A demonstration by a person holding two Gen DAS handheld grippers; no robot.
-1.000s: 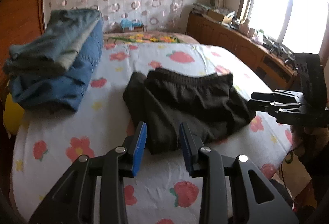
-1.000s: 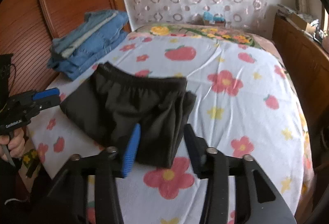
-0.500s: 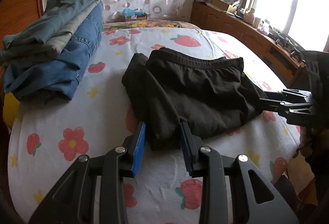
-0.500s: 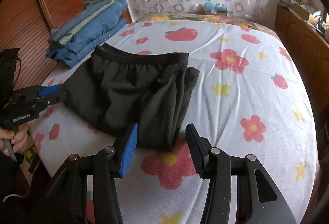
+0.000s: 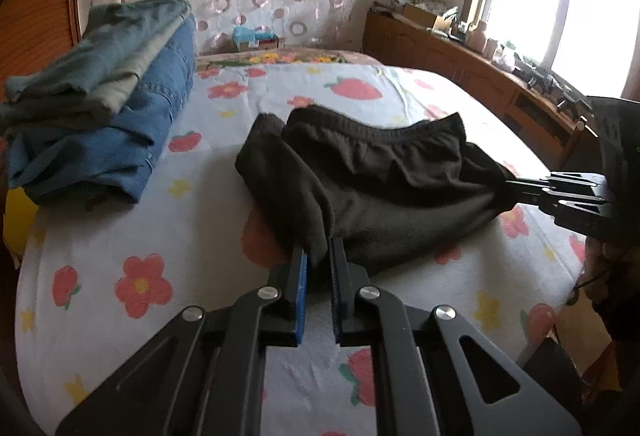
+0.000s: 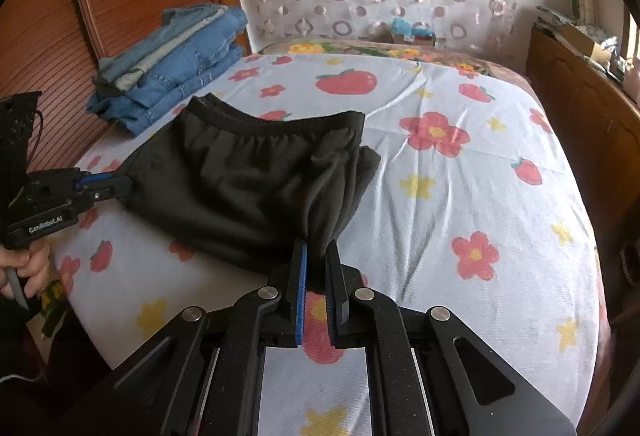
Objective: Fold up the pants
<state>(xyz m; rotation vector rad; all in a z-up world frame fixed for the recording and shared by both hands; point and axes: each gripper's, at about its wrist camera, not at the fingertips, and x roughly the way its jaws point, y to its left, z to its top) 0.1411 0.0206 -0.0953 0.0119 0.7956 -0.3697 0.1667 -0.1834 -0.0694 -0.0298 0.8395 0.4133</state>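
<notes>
The black pants (image 5: 380, 188) lie folded on the flowered bed sheet (image 5: 160, 220), waistband towards the headboard. They also show in the right wrist view (image 6: 248, 188). My left gripper (image 5: 318, 256) is shut on the near left corner of the pants. My right gripper (image 6: 316, 256) is shut on the near right corner. Each gripper also appears in the other's view, the right gripper (image 5: 508, 188) and the left gripper (image 6: 120, 188) pinching the cloth, which is pulled up slightly at both corners.
A stack of folded jeans (image 5: 100, 104) sits on the bed's far left, also in the right wrist view (image 6: 172, 64). A wooden sideboard (image 5: 480, 76) with clutter runs along the right under the window. A wooden panel wall (image 6: 80, 36) stands at left.
Both grippers moved forward onto the pants' near corners and closed on the cloth. The corners are now lifted slightly off the sheet.
</notes>
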